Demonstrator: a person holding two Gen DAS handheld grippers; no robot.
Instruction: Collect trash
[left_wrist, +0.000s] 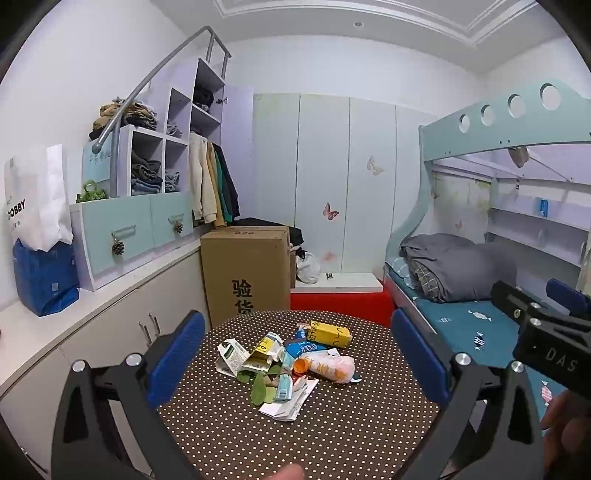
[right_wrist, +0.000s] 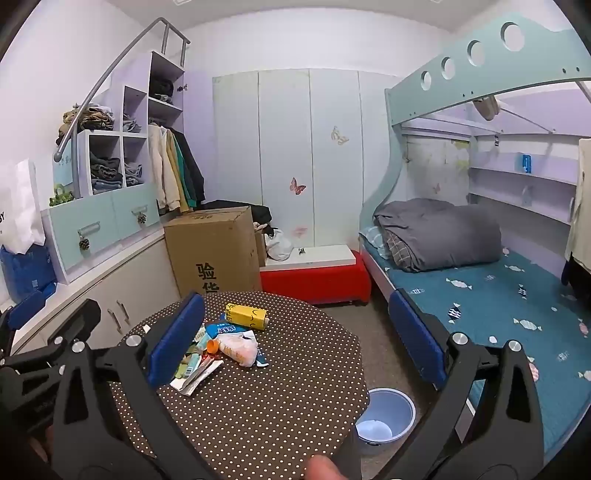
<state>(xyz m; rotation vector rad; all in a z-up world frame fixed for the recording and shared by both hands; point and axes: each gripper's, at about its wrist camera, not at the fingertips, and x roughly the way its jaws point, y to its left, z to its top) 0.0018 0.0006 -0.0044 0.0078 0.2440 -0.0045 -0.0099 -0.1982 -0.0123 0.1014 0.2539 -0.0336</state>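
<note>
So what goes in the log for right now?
stage: start | left hand-held gripper: open, empty | right hand-held gripper: open, empty | trash pile: on dotted table | bin: on floor beside table

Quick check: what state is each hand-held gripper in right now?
Left hand-held gripper: open, holding nothing.
Right hand-held gripper: open, holding nothing.

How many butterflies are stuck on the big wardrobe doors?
2 clear ones: a pink butterfly low on a middle door, and a pale butterfly higher up to its right. Faint pinkish marks lower down may be more; too blurred to tell.
</note>
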